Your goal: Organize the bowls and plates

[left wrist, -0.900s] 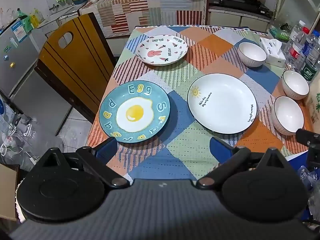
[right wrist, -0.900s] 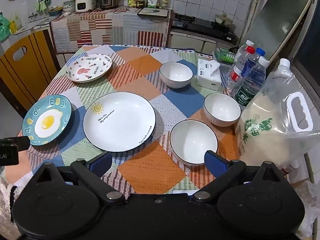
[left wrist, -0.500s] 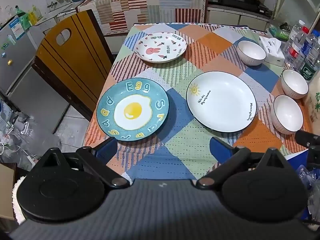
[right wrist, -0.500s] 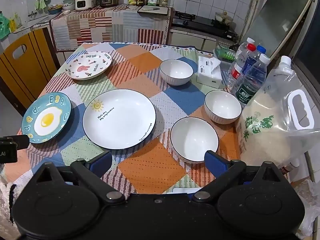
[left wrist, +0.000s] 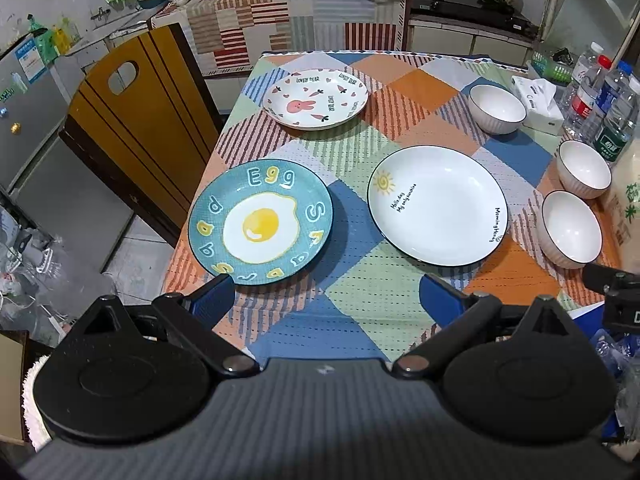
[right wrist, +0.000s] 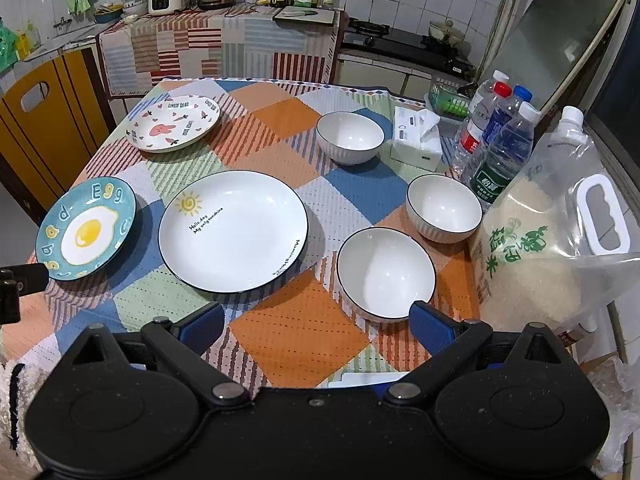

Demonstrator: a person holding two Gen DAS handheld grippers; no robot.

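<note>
Tongs first: our left gripper and right gripper both gape fully and hold nothing, poised over the near table edge. Just ahead of the left lies the egg plate; the right fingertip sits close before the near bowl. We count three plates: egg, big white plate, rabbit plate. Three bowls too, the others mid and far. We judge the risks to be a glazed rim slipping from the pads, the cloth dragging, or a bowl knocked against the rice bag or bottles beside it.
</note>
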